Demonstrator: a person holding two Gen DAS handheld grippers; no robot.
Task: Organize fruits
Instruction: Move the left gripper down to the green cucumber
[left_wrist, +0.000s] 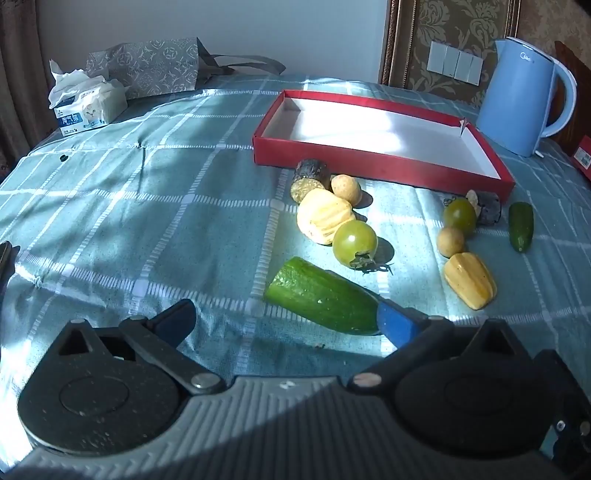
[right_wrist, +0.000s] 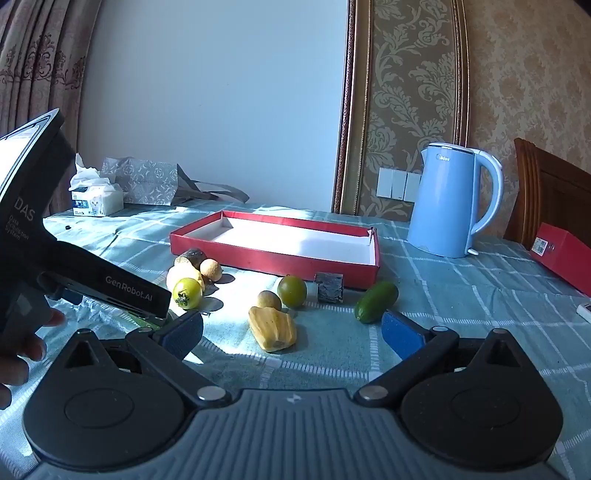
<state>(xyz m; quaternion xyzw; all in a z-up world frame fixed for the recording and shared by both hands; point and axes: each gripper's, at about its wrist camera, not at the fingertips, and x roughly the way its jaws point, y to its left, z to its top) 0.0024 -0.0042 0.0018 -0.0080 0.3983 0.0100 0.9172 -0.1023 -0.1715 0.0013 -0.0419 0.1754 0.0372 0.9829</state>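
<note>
blue-padded left tongs (left_wrist: 284, 323) and right tongs (right_wrist: 291, 332) gape wide and hold nothing. we keep them low over the cloth (left_wrist: 147, 206), probably to pick first: the cut cucumber (left_wrist: 321, 295) lies just beside our left pad. tomatoes and yellow fruit sit scattered before the red tray (left_wrist: 384, 160), none inside yet.

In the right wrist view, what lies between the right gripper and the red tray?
Between the open right gripper and the shallow red cardboard tray lie a ribbed yellow fruit, a small tan round fruit and a green tomato.
</note>
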